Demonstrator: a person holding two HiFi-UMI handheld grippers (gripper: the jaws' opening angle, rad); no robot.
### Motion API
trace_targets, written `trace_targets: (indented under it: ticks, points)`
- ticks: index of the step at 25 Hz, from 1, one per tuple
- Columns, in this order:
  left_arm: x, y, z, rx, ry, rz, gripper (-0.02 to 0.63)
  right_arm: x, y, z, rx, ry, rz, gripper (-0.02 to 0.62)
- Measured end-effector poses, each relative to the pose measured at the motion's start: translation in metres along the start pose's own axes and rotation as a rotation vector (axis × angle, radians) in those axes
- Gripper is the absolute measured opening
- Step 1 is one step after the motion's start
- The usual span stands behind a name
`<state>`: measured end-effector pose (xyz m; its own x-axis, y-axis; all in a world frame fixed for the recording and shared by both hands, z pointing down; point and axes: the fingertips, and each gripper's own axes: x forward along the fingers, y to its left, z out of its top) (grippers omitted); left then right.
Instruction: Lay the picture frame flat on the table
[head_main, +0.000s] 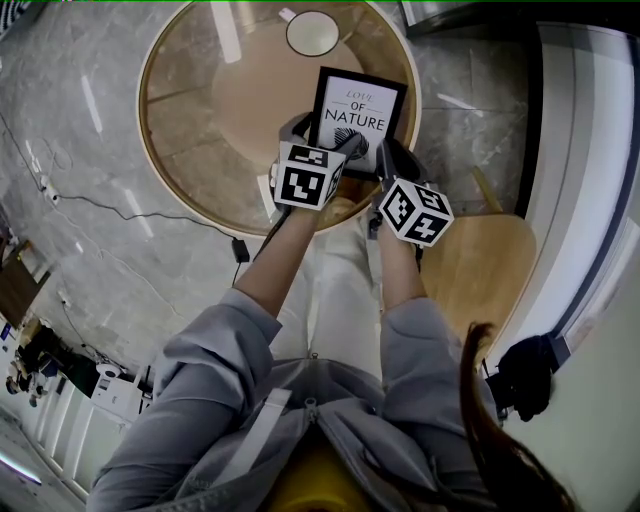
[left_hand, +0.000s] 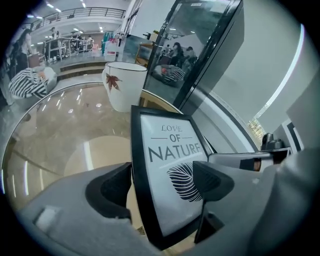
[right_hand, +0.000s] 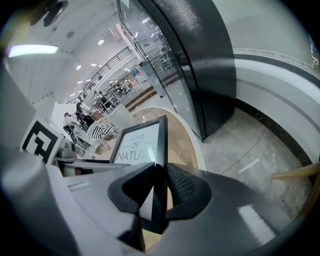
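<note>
Right now you have the frame (head_main: 358, 115) up at the near edge of the table (head_main: 200, 100), with a gripper on each side of it. It is not flat. It leans back, so from your head view you can read the words "LOVE OF NATURE" on its front and see a leaf drawn below them. Its bottom edge is hidden behind the grippers, so you cannot tell if it sits on the table or hangs just over it.

Your left gripper (head_main: 322, 138) is let go. In the left gripper view (left_hand: 162, 182) the jaws stand wide apart. The frame (left_hand: 170, 165) is between them, but the pads do not press on it. One pad is to the left of the black edge and the other is in front of the glass.

Your right gripper (head_main: 385, 165) is pinching the frame. In the right gripper view (right_hand: 162, 187) both pads squeeze the thin right edge of the frame (right_hand: 142, 142), seen from the side.

A white cup (head_main: 312, 33) stands at the far side of the table, well apart from the frame. It has a red leaf on it (left_hand: 122, 85). A wood chair (head_main: 480, 260) is on your right, just beside the table.
</note>
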<state>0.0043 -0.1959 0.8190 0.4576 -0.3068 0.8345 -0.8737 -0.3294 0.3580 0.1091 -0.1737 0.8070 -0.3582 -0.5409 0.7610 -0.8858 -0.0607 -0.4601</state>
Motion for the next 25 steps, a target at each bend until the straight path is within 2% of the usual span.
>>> trace_targets:
  ticks: [4, 6, 8, 13, 14, 17, 20, 25]
  points:
    - [0.001, -0.006, 0.000, 0.024, 0.009, -0.008, 0.430, 0.003, -0.005, -0.003, -0.012, 0.025, -0.029, 0.074]
    - [-0.001, -0.005, -0.001, 0.022, 0.007, -0.008, 0.430, 0.005, -0.006, -0.004, -0.020, 0.030, -0.043, 0.075]
    - [-0.007, 0.000, 0.000, 0.015, -0.008, 0.006, 0.430, 0.003, -0.008, -0.002, -0.025, 0.023, -0.062, 0.112]
    - [-0.032, 0.007, 0.005, 0.001, -0.066, 0.033, 0.413, -0.014, -0.006, 0.002, -0.050, 0.014, -0.081, 0.109]
    - [-0.041, 0.007, 0.007, 0.006, -0.086, 0.043, 0.373, -0.020, -0.003, 0.003, -0.062, 0.012, -0.082, 0.096]
    - [-0.071, 0.005, 0.017, 0.047, -0.132, 0.062, 0.186, -0.040, 0.013, 0.013, -0.102, -0.005, -0.082, 0.036]
    - [-0.098, -0.010, 0.029, 0.086, -0.152, 0.035, 0.014, -0.064, 0.032, 0.029, -0.136, -0.032, -0.075, 0.009]
    - [-0.159, -0.036, 0.046, 0.118, -0.187, 0.030, 0.006, -0.118, 0.069, 0.050, -0.185, -0.046, -0.058, 0.000]
